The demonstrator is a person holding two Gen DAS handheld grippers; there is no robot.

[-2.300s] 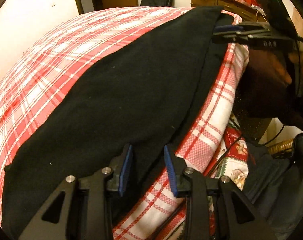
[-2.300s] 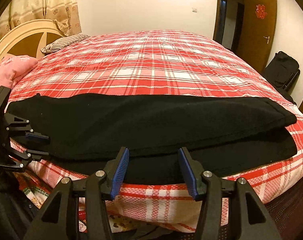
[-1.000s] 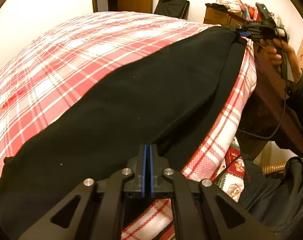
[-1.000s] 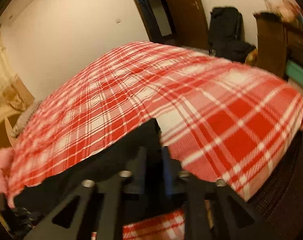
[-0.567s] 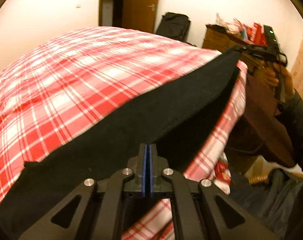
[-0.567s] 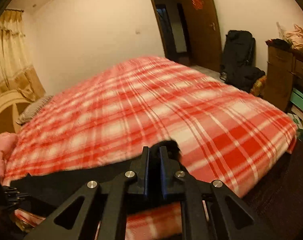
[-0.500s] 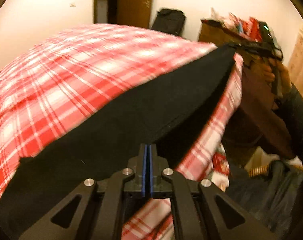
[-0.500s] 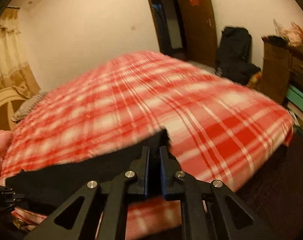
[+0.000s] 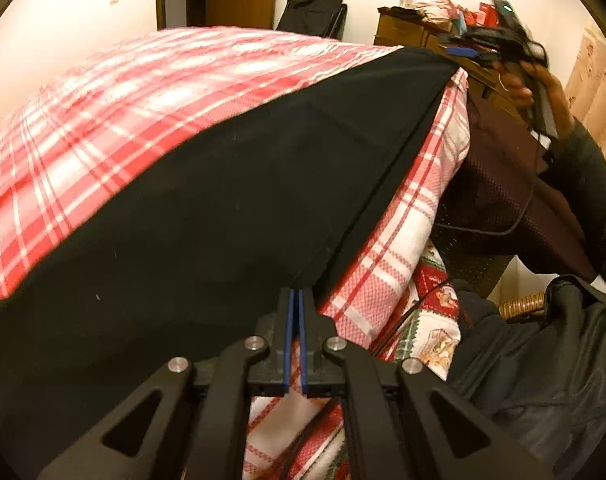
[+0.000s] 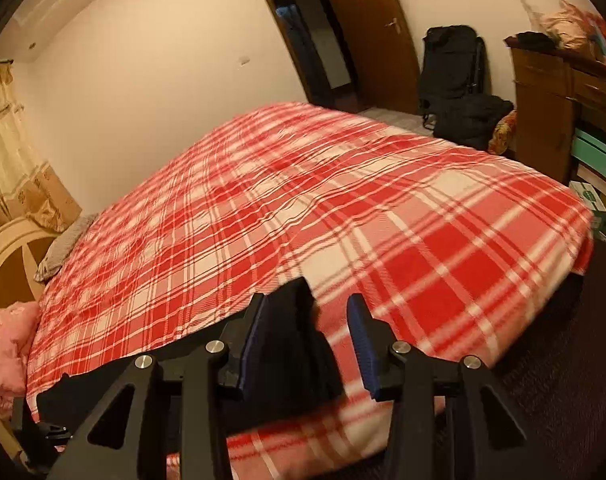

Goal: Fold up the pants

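Observation:
Black pants (image 9: 207,208) lie folded lengthwise along the near edge of a red plaid bed (image 9: 103,92). My left gripper (image 9: 295,300) is shut on the near end of the pants at the bed's edge. My right gripper (image 10: 309,316) is open, with the far end of the pants (image 10: 291,344) lying loose between its blue pads, against the left pad. The right gripper also shows in the left wrist view (image 9: 467,50), at the far tip of the pants. The left gripper shows at the lower left of the right wrist view (image 10: 43,432).
A wooden dresser (image 10: 563,96) with clutter stands right of the bed. Black bags (image 10: 455,80) sit by a brown door (image 10: 367,28). A pink pillow (image 10: 3,344) and headboard (image 10: 7,256) are at the left. Dark bags (image 9: 543,360) lie on the floor by the bed.
My right gripper has opened and let go of the pants' end. The pants, lifted and stretched before, have come back down on the bed. My left gripper stays shut.

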